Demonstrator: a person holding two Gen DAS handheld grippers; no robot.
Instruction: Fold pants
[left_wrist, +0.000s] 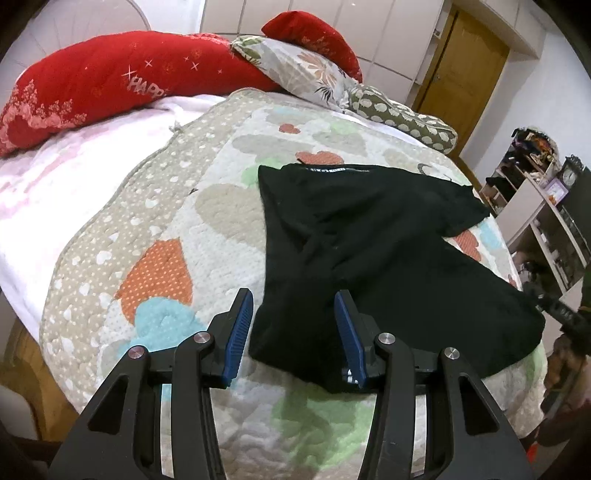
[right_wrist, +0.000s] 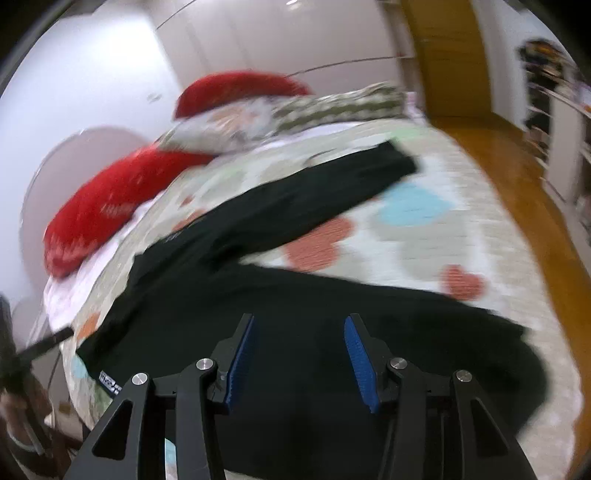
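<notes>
In the left wrist view a bed (left_wrist: 207, 206) covered by a quilt printed with hearts fills the scene; a red pillow (left_wrist: 96, 85) lies at its far left, a floral pillow (left_wrist: 303, 70) and a second red one behind it sit at the far middle, and an olive pillow with pale spots (left_wrist: 406, 118) lies to the far right. A wooden door (left_wrist: 461, 62) stands beyond the bed, and open shelves (left_wrist: 546, 206) crowded with small items line the right edge. The black pants (left_wrist: 369, 240) lie spread on the quilt, right of centre, the waistband with its label at the far side and one corner reaching toward the near edge. The left gripper (left_wrist: 293, 325) hangs above that near corner with its blue pads parted about halfway and clear of the cloth, nothing between them. The right wrist view is blurred: the same pillows lie far left, a wooden floor (right_wrist: 517, 206) runs along the right, and the pants (right_wrist: 295, 295) stretch from near left across to a leg pointing far right. The right gripper (right_wrist: 299, 354) hovers over the broad near part of the cloth, pads likewise spread to a middling gap, gripping nothing.
</notes>
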